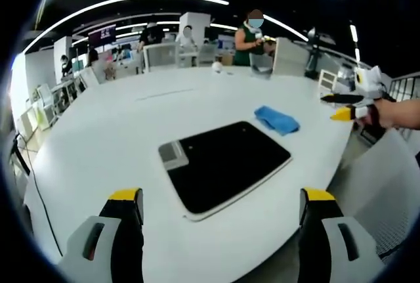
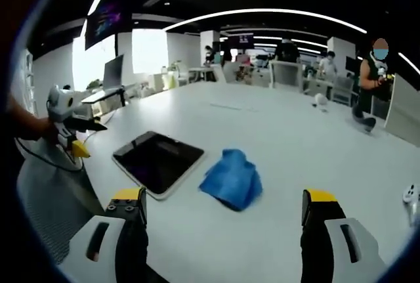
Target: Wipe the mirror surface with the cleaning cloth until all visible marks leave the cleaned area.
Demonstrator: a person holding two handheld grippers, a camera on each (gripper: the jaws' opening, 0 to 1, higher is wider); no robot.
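Note:
A dark rectangular mirror with a thin white frame lies flat on the white table, just beyond my left gripper, whose yellow-tipped jaws stand wide open and hold nothing. A crumpled blue cleaning cloth rests beside the mirror's far right corner, apart from it. In the right gripper view the cloth lies right ahead of my right gripper, which is open and empty, with the mirror to its left. A hand holds the right gripper at the table's right edge.
A black cable runs over the table's left edge. A small white object sits far out on the table, another at the right edge. People, chairs and monitors stand beyond the far side. The left gripper hangs off the table's near corner.

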